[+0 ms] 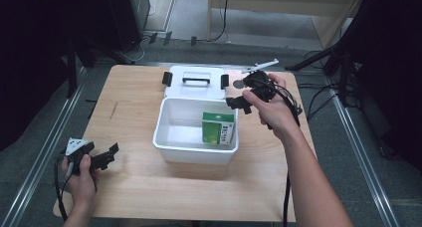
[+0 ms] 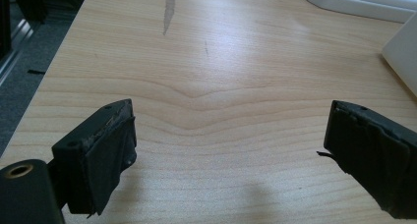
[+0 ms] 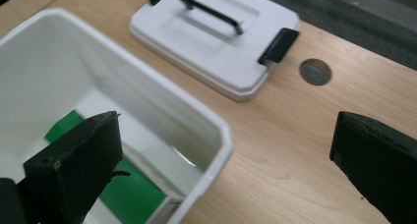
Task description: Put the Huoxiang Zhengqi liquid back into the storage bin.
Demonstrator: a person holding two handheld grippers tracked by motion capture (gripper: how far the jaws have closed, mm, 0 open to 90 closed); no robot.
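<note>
That green box (image 1: 218,128) in the bin (image 1: 171,147) looks like light cardboard (crushable), so pinch its flat faces gently; both claws hang released, right claw (image 1: 238,101) nearest.

A: Your right gripper (image 1: 238,101) sits above the far right corner of the white bin (image 1: 171,142), jaws spread, nothing between them.

B: And the box?

A: Green-and-white box (image 1: 218,128) stands upright inside the bin, at its right wall. Lid (image 1: 196,90) lies flat on the table (image 1: 129,117) just behind the bin. Your left gripper (image 1: 110,154) rests low near the table's front left, well apart.
</note>
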